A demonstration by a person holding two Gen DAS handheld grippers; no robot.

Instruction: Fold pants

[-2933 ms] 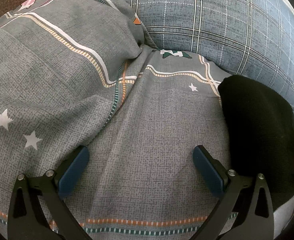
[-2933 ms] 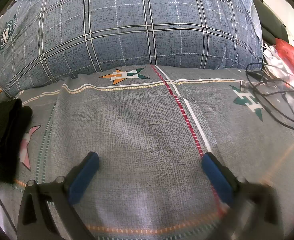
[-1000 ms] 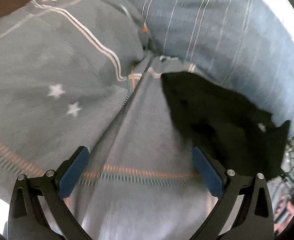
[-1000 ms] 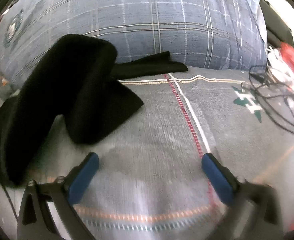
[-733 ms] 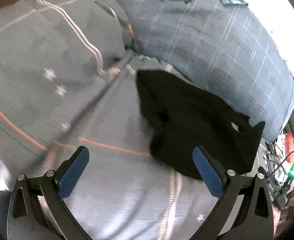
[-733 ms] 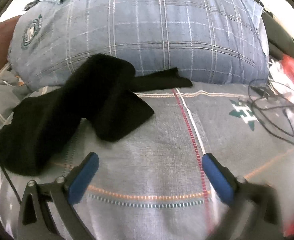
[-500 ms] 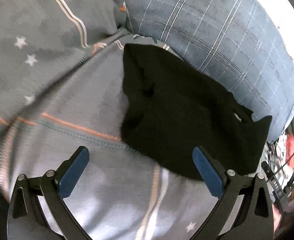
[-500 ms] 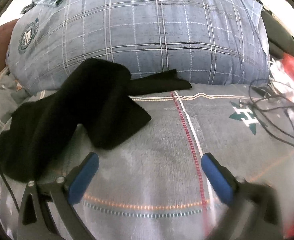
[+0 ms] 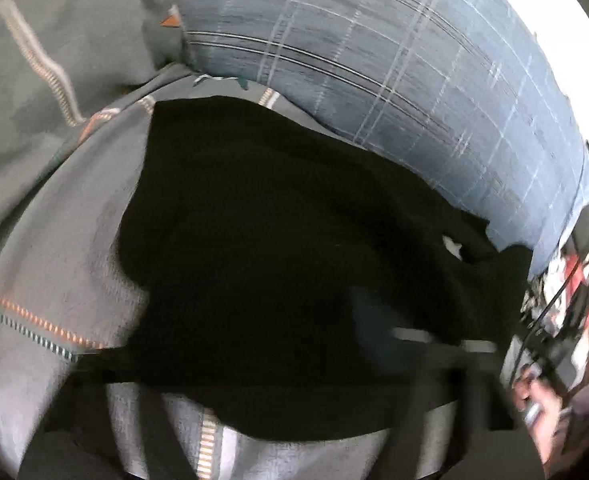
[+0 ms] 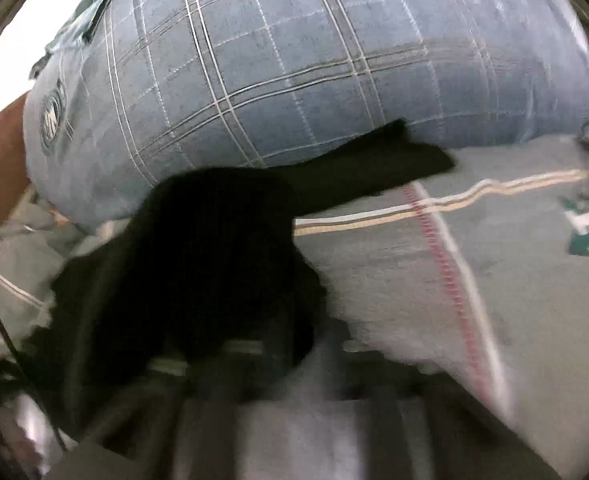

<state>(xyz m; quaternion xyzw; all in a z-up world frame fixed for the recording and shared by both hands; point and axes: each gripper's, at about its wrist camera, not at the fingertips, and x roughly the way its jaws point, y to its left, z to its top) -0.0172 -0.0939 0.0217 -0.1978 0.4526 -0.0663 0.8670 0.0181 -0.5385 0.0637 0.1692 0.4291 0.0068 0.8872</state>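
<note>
One pair of black knit pants [image 9: 294,248] is sprawled on the grey patterned bedsheet [image 10: 414,280]; one blue plaid pillow [image 10: 294,72] is seen at twelve o'clock. Both grippers are blurred; jaw states cannot be told.

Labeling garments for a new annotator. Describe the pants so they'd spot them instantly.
Find the big blue plaid pillow at the head of the grey patterned bedsheet. The pants lie crumpled just in front of it, one leg stretched along its base. They are the only plain black thing there.
</note>
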